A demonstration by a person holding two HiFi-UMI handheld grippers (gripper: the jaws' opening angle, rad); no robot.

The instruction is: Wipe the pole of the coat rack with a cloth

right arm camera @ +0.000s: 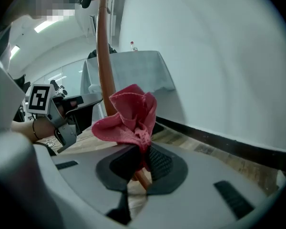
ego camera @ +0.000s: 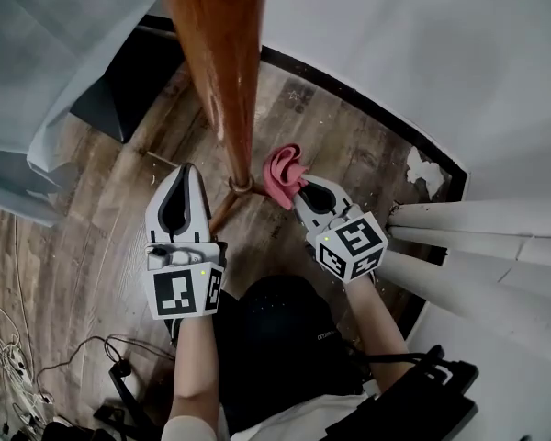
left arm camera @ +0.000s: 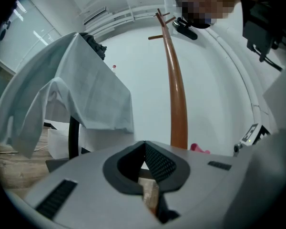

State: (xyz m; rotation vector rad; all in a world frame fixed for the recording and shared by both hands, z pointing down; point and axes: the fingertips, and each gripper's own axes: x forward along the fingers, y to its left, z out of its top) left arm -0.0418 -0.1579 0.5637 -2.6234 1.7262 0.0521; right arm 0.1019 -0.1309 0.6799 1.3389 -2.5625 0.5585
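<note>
Cloth (right arm camera: 128,116) (pink) pinched in right gripper (right arm camera: 145,155) jaws beside pole (ego camera: 222,81) | left gripper (left arm camera: 144,147) jaws pressed together, empty

Wood plank floor (ego camera: 101,219), white walls (ego camera: 422,53), draped sheet (left arm camera: 71,89)

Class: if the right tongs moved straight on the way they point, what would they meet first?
Probably the reddish-brown wooden pole near its base, with the crumpled pink cloth in the right tongs touching first; depth is unclear.

The left gripper (ego camera: 185,171) points toward 12 o'clock, its jaws pressed together with nothing between them. The right gripper (ego camera: 300,188) angles toward 10 o'clock, clamped on the cloth (ego camera: 283,175).
</note>
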